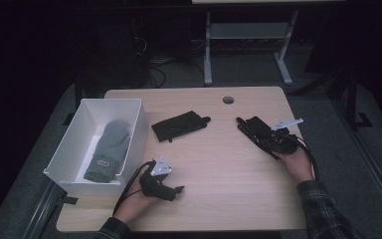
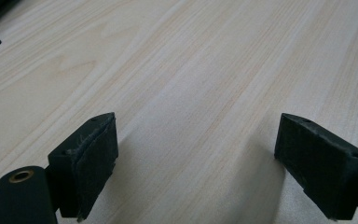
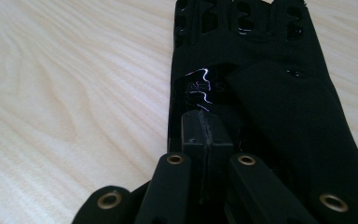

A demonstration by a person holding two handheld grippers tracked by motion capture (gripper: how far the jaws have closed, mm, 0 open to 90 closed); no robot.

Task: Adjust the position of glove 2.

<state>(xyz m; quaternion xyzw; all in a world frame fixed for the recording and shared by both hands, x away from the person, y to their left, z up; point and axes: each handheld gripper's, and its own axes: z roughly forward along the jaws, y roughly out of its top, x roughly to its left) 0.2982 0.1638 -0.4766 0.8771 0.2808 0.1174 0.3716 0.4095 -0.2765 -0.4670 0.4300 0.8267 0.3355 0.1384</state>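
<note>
Toward the table's right side lies a black glove (image 1: pixel 251 127), fingers pointing to the far left. My right gripper (image 1: pixel 267 138) sits at its cuff end. In the right gripper view the jaws (image 3: pixel 207 133) are shut, pads pressed together on the cuff of the black glove (image 3: pixel 261 70). A second black glove (image 1: pixel 179 125) lies flat at the table's middle, apart from both grippers. My left gripper (image 1: pixel 176 186) rests low near the front left. Its jaws (image 2: pixel 196 158) stand wide open over bare wood with nothing between them.
A white open box (image 1: pixel 140 130) stands at the left with a grey mitten (image 1: pixel 109 147) inside. A cable hole (image 1: pixel 228 99) sits near the far edge. Beyond the table a dark floor holds desk legs and cables.
</note>
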